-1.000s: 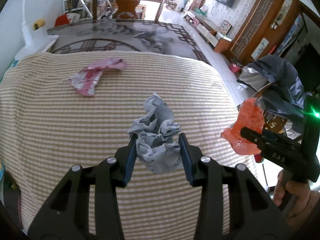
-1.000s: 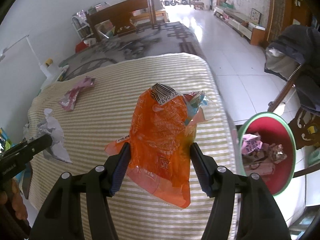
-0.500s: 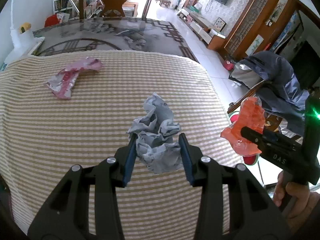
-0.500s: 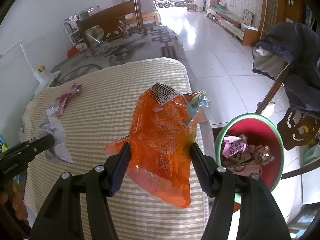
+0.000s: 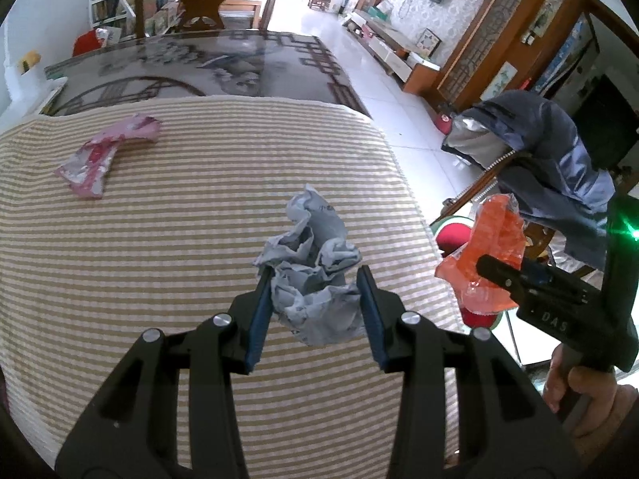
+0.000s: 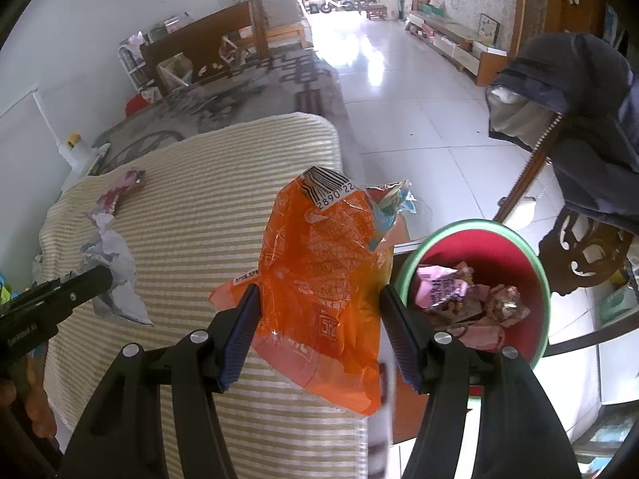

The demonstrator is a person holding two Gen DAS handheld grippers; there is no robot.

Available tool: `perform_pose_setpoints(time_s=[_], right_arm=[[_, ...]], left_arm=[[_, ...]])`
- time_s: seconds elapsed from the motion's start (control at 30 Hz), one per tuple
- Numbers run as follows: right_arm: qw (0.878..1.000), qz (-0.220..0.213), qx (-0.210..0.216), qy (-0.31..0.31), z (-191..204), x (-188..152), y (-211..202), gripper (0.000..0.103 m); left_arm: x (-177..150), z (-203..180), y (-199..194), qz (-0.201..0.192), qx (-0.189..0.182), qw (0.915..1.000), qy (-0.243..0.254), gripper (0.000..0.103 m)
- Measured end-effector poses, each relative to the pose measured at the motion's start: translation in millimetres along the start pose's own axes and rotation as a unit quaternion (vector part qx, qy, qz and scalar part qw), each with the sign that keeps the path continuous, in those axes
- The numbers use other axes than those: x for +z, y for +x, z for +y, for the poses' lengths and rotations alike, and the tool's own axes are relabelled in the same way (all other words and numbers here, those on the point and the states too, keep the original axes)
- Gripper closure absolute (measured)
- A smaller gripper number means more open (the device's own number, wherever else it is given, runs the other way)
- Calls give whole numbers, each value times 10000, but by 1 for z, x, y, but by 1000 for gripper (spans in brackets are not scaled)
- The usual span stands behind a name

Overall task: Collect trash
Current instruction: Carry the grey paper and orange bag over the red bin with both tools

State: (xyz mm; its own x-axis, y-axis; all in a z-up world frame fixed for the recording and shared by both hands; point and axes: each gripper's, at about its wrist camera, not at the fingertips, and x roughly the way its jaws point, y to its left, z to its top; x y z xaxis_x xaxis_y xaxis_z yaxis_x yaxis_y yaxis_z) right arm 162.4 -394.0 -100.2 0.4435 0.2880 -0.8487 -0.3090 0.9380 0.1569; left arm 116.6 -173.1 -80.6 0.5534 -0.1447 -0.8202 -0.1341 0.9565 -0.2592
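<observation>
My left gripper (image 5: 315, 279) is shut on a crumpled grey-white paper ball (image 5: 315, 267), held above the striped tablecloth (image 5: 159, 239). My right gripper (image 6: 319, 299) is shut on an orange plastic wrapper (image 6: 323, 263) with a barcode at its top, over the table's right edge. A red bin with a green rim (image 6: 475, 287) stands on the floor just right of the wrapper, with pink and brown trash inside. A pink wrapper (image 5: 104, 155) lies on the cloth at the far left. The left wrist view shows the right gripper (image 5: 499, 271) with the orange wrapper (image 5: 487, 255) over the bin (image 5: 451, 235).
A chair with a dark blue jacket (image 6: 579, 127) draped over it stands close behind the bin. Beyond the cloth the table's patterned glass top (image 5: 199, 68) runs to a wooden chair (image 5: 207, 0). A white bottle (image 6: 76, 151) stands at the table's far left edge.
Both grippers have moved right toward the table's edge with their trash still held. The bin has come further into the right wrist view and nearer the orange wrapper.
</observation>
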Motion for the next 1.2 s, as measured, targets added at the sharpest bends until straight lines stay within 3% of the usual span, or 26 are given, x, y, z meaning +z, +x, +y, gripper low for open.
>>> perform_pose_setpoints(time_s=[0.8, 1.2], right_arm=[[9997, -123, -62, 217, -71, -3, -20, 44], [9979, -199, -172, 584, -122, -11, -34, 43]], left_arm=[[1, -68, 20, 61, -93, 9997, 195, 63], [12, -130, 31, 19, -279, 9977, 621, 63]])
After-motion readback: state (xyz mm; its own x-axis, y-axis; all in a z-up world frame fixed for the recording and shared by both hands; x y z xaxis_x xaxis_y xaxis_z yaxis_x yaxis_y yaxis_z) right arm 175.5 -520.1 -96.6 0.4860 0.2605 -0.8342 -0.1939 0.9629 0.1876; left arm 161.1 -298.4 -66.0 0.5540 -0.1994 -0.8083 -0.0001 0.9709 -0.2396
